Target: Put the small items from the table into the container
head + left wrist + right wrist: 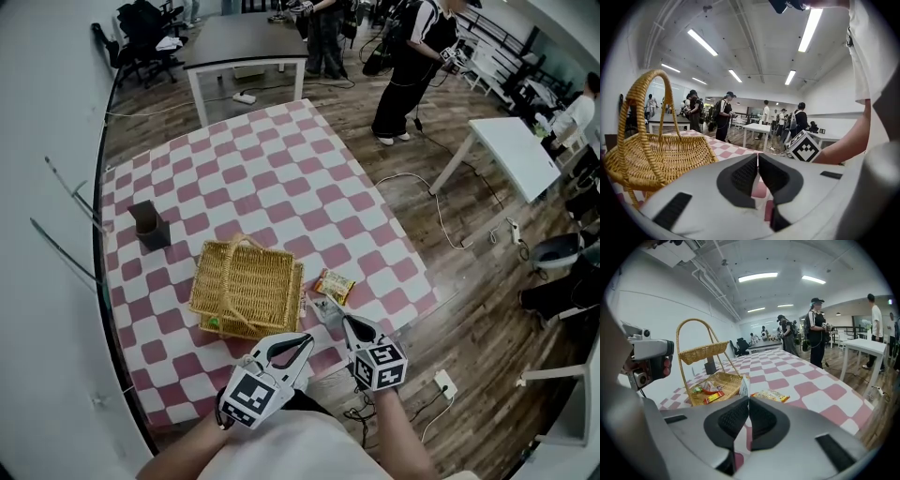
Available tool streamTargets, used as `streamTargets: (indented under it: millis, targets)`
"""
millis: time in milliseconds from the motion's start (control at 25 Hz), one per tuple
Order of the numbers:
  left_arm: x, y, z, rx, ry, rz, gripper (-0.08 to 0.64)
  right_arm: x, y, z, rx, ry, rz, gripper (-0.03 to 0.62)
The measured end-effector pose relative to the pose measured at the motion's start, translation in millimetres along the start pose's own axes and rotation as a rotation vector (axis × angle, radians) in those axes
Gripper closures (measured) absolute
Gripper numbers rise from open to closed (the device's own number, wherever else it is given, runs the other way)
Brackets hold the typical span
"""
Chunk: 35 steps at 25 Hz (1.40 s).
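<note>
A wicker basket point(246, 286) with a hoop handle stands on the checked tablecloth point(281, 178); a few small packets point(704, 391) lie inside it. A yellow snack packet point(335, 285) rests on the cloth just right of the basket. My right gripper point(345, 322) hovers over the table's near edge, shut on a small white packet point(743, 386) that sticks up from its jaws. Beside it to the left, my left gripper point(307, 339) is shut with nothing in it, just in front of the basket point(651, 154).
A dark square cup point(150, 225) stands on the cloth left of the basket. The table's near edge lies right under both grippers. Several people stand around white tables point(511, 150) on the wooden floor beyond. Cables and a power strip point(443, 382) lie on the floor.
</note>
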<state>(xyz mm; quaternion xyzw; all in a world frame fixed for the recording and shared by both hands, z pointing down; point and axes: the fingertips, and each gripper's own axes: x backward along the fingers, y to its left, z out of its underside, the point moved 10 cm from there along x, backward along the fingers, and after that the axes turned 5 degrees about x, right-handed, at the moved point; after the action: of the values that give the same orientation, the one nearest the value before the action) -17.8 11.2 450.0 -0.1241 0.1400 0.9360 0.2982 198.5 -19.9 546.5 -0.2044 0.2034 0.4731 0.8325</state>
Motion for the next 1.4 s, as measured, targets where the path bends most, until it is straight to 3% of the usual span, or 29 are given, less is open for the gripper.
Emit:
streamTargets:
  millis: [320, 680, 880, 1400]
  targets:
    - [19, 1, -19, -0.033, -0.059, -0.012, 0.548, 38, 17, -43, 0.050, -0.149, 0.010, 0.588]
    - [42, 6, -33, -0.010, -0.117, -0.066, 0.549, 68, 36, -97, 0.092, -0.323, -0.021, 0.588]
    - [54, 8, -40, 0.064, -0.135, -0.111, 0.551, 69, 46, -116, 0.109, -0.353, -0.053, 0.588]
    - [80, 22, -40, 0.061, -0.172, -0.194, 0.552, 52, 80, -138, 0.140, -0.384, -0.154, 0.588]
